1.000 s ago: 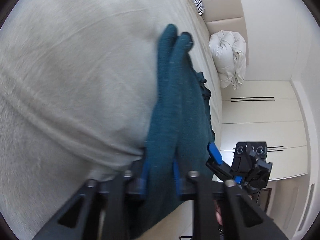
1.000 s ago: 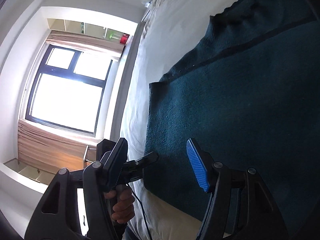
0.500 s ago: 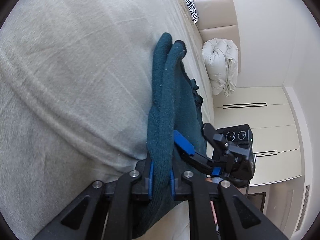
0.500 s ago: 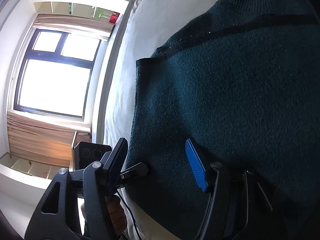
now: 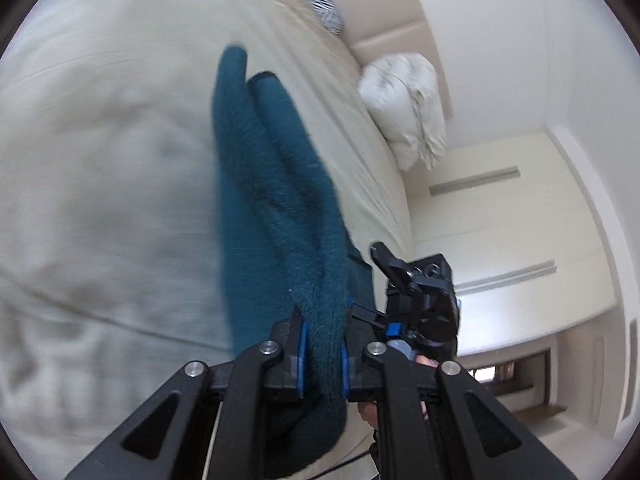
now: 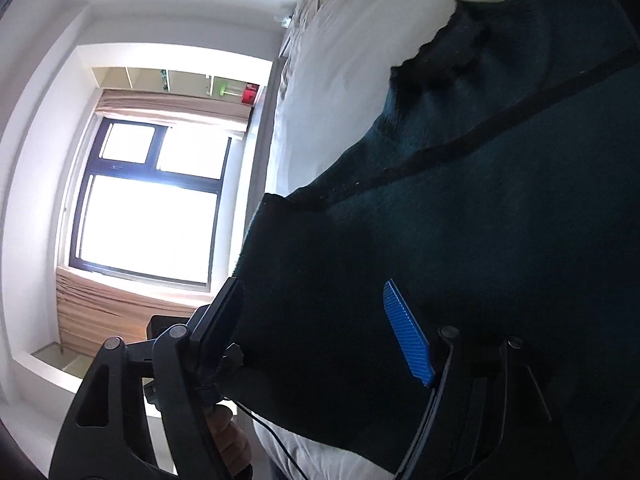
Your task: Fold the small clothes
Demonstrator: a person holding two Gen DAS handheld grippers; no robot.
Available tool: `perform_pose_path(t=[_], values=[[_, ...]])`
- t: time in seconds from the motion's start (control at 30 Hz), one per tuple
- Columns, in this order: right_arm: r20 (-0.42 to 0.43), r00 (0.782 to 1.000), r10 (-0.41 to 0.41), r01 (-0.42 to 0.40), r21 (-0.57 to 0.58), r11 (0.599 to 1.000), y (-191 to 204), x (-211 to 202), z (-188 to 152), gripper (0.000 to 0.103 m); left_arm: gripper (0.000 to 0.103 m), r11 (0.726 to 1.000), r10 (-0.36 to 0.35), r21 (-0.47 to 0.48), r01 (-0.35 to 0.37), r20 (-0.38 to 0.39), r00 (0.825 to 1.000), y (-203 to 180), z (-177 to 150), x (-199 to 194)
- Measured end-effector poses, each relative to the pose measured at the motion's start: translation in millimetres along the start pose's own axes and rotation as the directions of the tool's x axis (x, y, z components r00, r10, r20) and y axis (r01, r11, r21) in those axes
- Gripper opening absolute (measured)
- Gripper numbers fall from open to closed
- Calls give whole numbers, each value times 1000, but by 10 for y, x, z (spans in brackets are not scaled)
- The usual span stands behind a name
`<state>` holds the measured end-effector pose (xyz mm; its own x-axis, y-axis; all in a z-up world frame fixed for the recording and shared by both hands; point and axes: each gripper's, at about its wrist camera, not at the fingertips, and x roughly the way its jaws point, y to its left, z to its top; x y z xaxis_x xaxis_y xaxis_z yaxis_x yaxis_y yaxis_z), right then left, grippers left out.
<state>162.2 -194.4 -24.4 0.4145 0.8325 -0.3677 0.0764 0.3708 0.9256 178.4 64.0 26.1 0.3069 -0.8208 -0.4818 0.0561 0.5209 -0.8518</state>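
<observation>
A: What is the left gripper [image 5: 322, 354] doing?

B: Its jaws are clamping a thick fold of the teal knit garment [image 5: 276, 200], blue pads pressing on both sides. The cloth is hanging up from the bed [image 5: 100, 160] in two long folds (the picture is blurring here).

A: And the right gripper [image 6: 320, 328]?

B: Its jaws are opening. The garment's lower edge is lying between them, but the blue pad [image 6: 406, 334] is standing clear of the knit.

A: Where is the rest of the garment lying?

B: It is spreading across the pale bed, its dark-trimmed edge running up towards the far corner.

A: Farther off?

B: A rolled white duvet [image 5: 408, 108] is sitting by the padded headboard [image 5: 384, 12]; in the right wrist view a bright window [image 6: 148, 204] is glaring over a brown curtain [image 6: 108, 308].
</observation>
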Motion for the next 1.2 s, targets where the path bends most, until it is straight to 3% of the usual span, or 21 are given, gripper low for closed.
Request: perform_pose_path(t=[0.2, 0.3, 0.4, 0.47, 0.53, 0.67, 0.83, 0.93, 1.03, 1.13, 1.2], values=[[68, 993, 97, -101, 63, 993, -313, -790, 212, 79, 13, 996, 4, 91, 6, -110, 994, -500, -164, 829], [86, 991, 104, -112, 94, 989, -501, -1058, 275, 82, 14, 994, 27, 107, -9, -168, 985, -543, -305, 1309], [129, 985, 115, -131, 127, 983, -679, -1307, 330, 82, 31, 996, 27, 92, -7, -219, 975, -482, -455, 1655], [150, 984, 95, -118, 152, 981, -817, -1443, 334, 83, 38, 997, -22, 71, 40, -244, 969, -483, -545, 1701], [133, 989, 58, -79, 161, 984, -913, -1504, 328, 83, 52, 991, -36, 114, 65, -244, 969, -576, -596, 1644], [97, 995, 28, -39, 112, 993, -887, -1522, 336, 83, 52, 985, -23, 161, 55, -192, 981, -615, -570, 1292], [45, 996, -78, 76, 47, 996, -694, -1335, 348, 81, 52, 983, -1, 184, 23, -121, 993, -570, -526, 915], [36, 987, -157, 156, 13, 988, -596, -1193, 337, 66, 52, 988, 11, 153, 6, -114, 993, -492, -530, 868], [7, 970, -245, 245, 6, 970, -605, -1090, 352, 30, 52, 991, 15, 132, 1, -118, 993, -403, -553, 825], [8, 951, -308, 309, -15, 951, -631, -1096, 361, 17, 56, 992, 20, 127, -5, -119, 993, -390, -576, 834], [24, 937, -349, 350, -42, 936, -567, -1070, 286, 15, 57, 992, 19, 129, -3, -122, 992, -365, -573, 819]])
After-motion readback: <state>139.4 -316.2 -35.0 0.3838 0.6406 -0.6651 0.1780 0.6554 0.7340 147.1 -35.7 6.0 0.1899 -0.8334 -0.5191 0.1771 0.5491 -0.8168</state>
